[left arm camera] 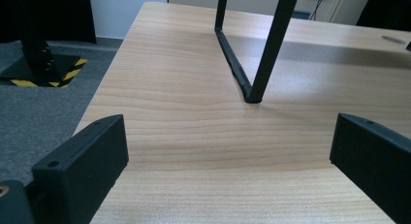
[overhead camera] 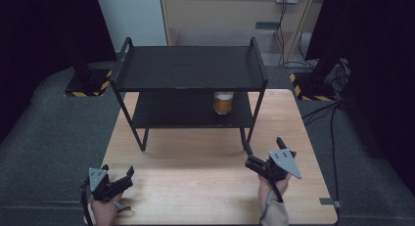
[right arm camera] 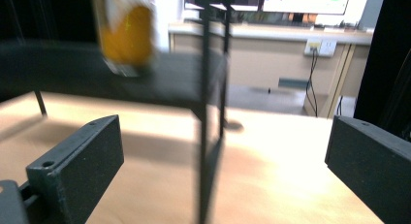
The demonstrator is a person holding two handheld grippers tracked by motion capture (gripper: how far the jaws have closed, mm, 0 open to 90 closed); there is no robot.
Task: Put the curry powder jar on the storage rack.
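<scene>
The jar of orange stuff (overhead camera: 223,102) stands upright on the black rack's lower shelf (overhead camera: 186,116), toward its right end — ahead and left of the right gripper (overhead camera: 262,152), the nearer one — while both it and the left gripper (overhead camera: 119,176) hold their fingers wide apart, empty, low over the surface (overhead camera: 195,187).

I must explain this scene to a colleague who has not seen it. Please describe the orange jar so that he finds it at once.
Start from the black two-level shelf standing at the far half of the wooden table. On its lower level, toward the right end, stands the jar. It is the one item on the shelf, with orange contents and a pale top.
</scene>
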